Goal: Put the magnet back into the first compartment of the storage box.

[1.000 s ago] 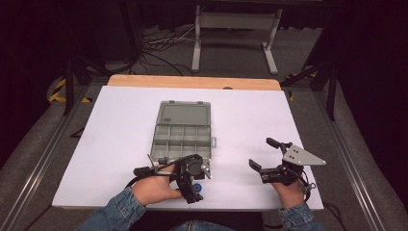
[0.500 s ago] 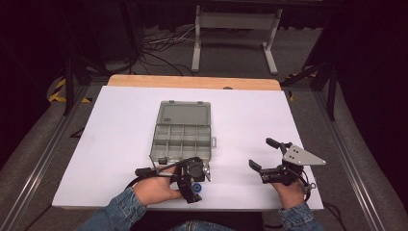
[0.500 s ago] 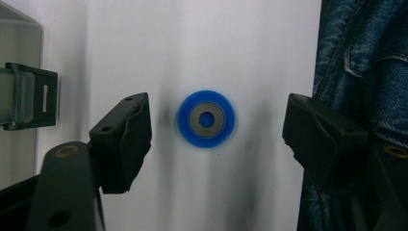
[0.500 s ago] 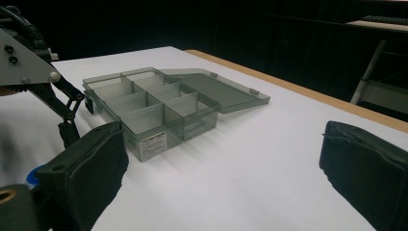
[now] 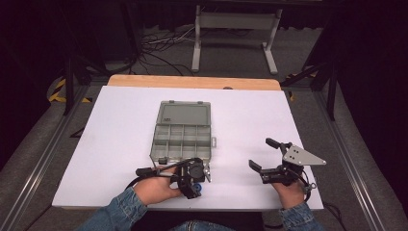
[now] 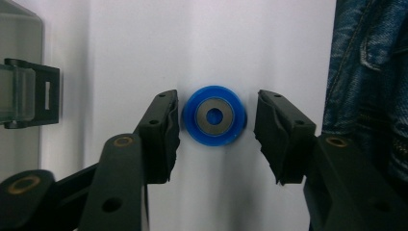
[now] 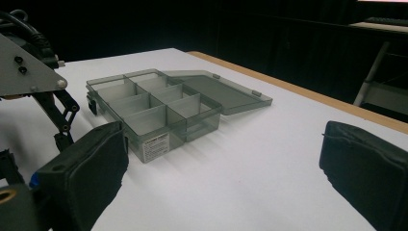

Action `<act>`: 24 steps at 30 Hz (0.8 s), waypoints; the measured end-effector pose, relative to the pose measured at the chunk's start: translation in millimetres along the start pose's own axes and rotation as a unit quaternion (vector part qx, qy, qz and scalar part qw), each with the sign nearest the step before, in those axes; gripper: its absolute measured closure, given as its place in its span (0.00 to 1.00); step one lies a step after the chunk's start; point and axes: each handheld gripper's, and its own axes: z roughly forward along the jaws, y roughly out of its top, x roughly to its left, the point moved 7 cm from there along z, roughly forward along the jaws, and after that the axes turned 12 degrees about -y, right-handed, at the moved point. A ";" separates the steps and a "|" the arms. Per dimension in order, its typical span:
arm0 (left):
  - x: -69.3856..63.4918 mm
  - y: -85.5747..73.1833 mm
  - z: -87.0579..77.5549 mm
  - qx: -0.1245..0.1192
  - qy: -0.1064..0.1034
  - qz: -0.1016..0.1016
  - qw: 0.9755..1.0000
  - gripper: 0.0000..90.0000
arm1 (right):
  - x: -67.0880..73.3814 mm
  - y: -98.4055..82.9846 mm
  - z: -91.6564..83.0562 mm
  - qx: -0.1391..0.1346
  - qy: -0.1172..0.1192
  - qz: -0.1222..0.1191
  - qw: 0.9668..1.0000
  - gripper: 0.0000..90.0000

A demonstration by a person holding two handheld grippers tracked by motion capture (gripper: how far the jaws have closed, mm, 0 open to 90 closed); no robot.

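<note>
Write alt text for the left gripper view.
A blue ring with a grey centre lies on the white table between the left gripper's two black jaws, which have just been closing and stand close on either side. A grey box latch shows at left.

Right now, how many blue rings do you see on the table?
1. The blue ring lies on the white table near its front edge, between the left hand-held gripper's jaws. Others may be hidden.
</note>
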 end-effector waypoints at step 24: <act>-7.9 4.1 -24.8 -0.035 0.013 0.013 0.999 0.69 | 0.6 -0.8 1.3 0.001 0.000 0.001 1.000 0.04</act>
